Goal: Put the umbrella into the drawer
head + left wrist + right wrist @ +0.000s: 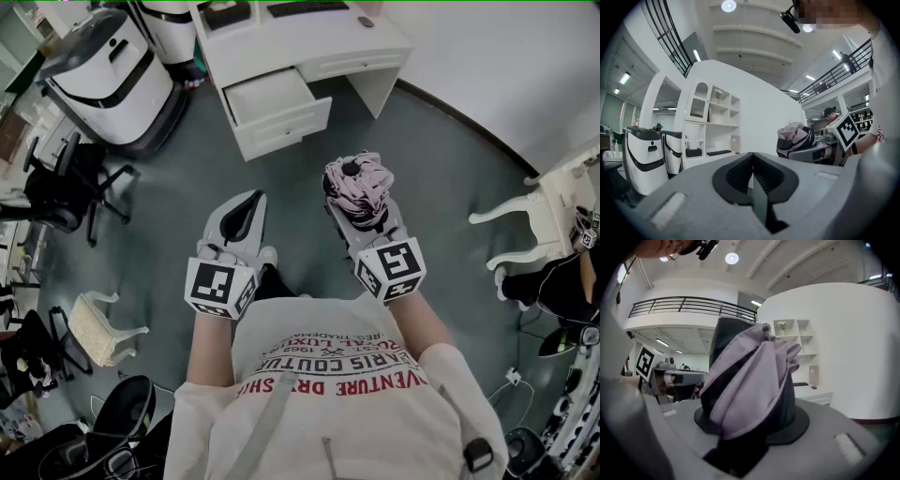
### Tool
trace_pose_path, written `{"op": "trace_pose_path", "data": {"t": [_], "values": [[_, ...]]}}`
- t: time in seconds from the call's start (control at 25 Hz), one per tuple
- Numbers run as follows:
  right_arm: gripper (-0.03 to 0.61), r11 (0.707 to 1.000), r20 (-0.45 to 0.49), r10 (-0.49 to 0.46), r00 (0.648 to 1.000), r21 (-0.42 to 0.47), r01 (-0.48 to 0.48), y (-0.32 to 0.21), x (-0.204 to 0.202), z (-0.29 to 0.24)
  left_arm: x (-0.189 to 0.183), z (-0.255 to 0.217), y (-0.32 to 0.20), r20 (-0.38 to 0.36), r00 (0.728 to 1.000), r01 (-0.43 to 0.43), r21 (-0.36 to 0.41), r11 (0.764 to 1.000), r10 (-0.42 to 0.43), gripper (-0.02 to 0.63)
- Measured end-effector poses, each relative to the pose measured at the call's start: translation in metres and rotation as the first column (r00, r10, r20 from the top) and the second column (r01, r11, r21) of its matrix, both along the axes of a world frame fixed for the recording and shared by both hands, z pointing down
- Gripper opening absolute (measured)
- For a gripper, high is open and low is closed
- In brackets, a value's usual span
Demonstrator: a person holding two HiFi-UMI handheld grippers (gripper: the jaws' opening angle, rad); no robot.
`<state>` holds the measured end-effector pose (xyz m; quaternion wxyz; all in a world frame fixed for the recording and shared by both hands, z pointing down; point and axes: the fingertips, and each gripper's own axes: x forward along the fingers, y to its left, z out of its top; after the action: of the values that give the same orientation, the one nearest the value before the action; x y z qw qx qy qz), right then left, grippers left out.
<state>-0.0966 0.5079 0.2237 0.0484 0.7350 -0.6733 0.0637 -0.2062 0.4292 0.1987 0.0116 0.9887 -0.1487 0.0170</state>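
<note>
Folded lilac-and-black fabric umbrella [359,186] clamped in right tool [367,220], jaws partway apart around it, held mid-air above grey floor [441,169]. Open white drawer [274,101] of white desk [309,42] well ahead. Left tool [239,217] pressed together, holding nothing. Pickup done; approach and drop-in remain.

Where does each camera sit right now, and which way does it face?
Head view: on the person's head, looking steeply down at the floor, the desk and its open drawer; shows forearms, shirt, left claw, and right claw gripping the umbrella.
Left gripper view: on the left claw, looking level past its shut jaws toward the desk; shirt at right.
Right gripper view: on the right claw, looking along jaws clamped on the umbrella.
Shared: each gripper view catches the other claw; all see the desk.
</note>
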Motion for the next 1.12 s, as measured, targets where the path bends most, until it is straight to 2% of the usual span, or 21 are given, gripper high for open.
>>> {"op": "trace_pose_path", "data": {"t": [0.44,0.68,0.88,1.12], "values": [[0.212,1.0,0.018,-0.003,1.0,-0.013,0.003,-0.007,0.009,0.007,0.008,0.003,-0.008,-0.002,1.0,0.014,-0.024,1.0,-0.014,0.006],[0.212,0.999,0.056,0.012,0.998,-0.049,-0.01,-0.032,0.027,0.02,0.019,0.012,-0.035,0.018,1.0,0.018,-0.044,0.999,-0.018,0.006],[0.212,0.998,0.061,0.011,0.998,-0.069,-0.007,-0.077,0.044,0.031,0.034,0.023,-0.084,0.012,1.0,0.028,-0.067,0.997,-0.027,0.006],[0.212,0.994,0.058,0.012,0.998,-0.109,-0.006,-0.169,0.08,0.041,0.071,0.033,-0.181,-0.002,1.0,0.022,-0.102,0.995,-0.022,0.006]]}}
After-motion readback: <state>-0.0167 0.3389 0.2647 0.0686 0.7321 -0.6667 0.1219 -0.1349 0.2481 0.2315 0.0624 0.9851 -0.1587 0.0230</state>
